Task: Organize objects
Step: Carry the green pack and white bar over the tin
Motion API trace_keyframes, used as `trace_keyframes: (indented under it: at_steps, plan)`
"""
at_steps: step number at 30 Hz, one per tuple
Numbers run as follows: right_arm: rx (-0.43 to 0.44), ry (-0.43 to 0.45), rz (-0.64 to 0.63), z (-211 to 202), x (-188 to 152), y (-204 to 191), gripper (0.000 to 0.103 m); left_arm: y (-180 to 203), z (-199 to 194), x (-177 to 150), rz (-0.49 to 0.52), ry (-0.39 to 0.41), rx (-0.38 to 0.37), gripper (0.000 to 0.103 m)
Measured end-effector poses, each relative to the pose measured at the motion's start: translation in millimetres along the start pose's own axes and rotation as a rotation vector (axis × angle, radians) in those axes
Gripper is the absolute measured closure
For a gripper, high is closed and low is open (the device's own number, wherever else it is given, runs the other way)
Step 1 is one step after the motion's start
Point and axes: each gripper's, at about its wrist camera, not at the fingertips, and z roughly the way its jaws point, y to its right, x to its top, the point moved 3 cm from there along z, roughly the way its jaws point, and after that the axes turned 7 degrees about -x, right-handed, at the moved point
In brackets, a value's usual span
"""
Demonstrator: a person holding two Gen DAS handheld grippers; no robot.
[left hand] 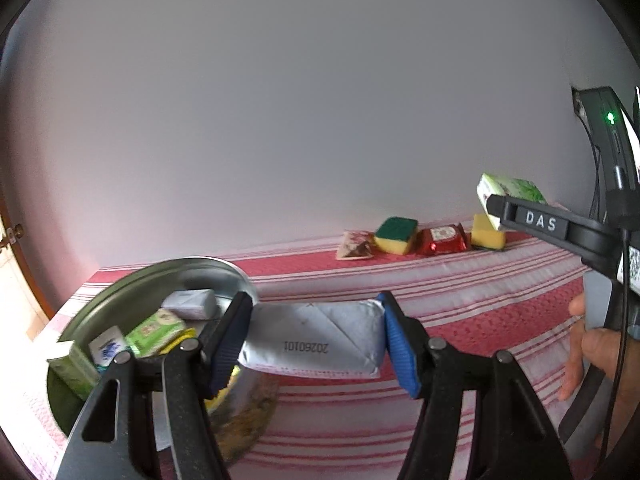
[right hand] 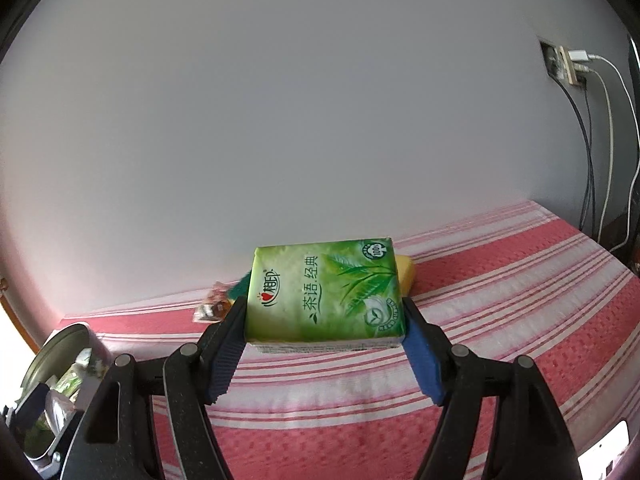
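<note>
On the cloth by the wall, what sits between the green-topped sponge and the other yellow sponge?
In the left wrist view, a red foil packet lies between the green-topped sponge and the yellow sponge. In the right wrist view the held tissue pack hides that stretch.

Soft, even daylight in both views; wall (left hand: 300, 120) pale grey, faintly pink toward edges. Overexposed white patch at far left edge, light entering there. Shadows weak. Dull sheen on tin (left hand: 192, 276) rim. Green LED (left hand: 610, 117) glows on right. Strong fisheye bend, dark vignette in corners. Tin contents and near cloth (left hand: 460, 292) slightly blurred; pack (right hand: 324, 292) print sharp.
</note>
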Motion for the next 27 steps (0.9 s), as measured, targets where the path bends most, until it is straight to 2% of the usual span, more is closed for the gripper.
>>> trace_keyframes:
  at_steps: [4,12,16,21,27]
  plan:
    - [0.057,0.024,-0.05,-18,-4,-24,0.029,-19,-20,0,-0.015,0.04,0.026,0.039]
    - [0.242,0.094,-0.2,-70,-16,-103,0.029,-70,-54,-1,-0.089,0.099,0.083,0.039]
    - [0.347,0.085,-0.256,-88,-24,-145,0.028,-100,-66,-3,-0.118,0.117,0.142,0.039]
    - [0.421,0.086,-0.34,-105,-34,-196,0.028,-138,-75,-11,-0.168,0.119,0.205,0.039]
    - [0.51,0.037,-0.389,-105,-34,-238,0.028,-182,-69,-26,-0.256,0.095,0.247,0.039]
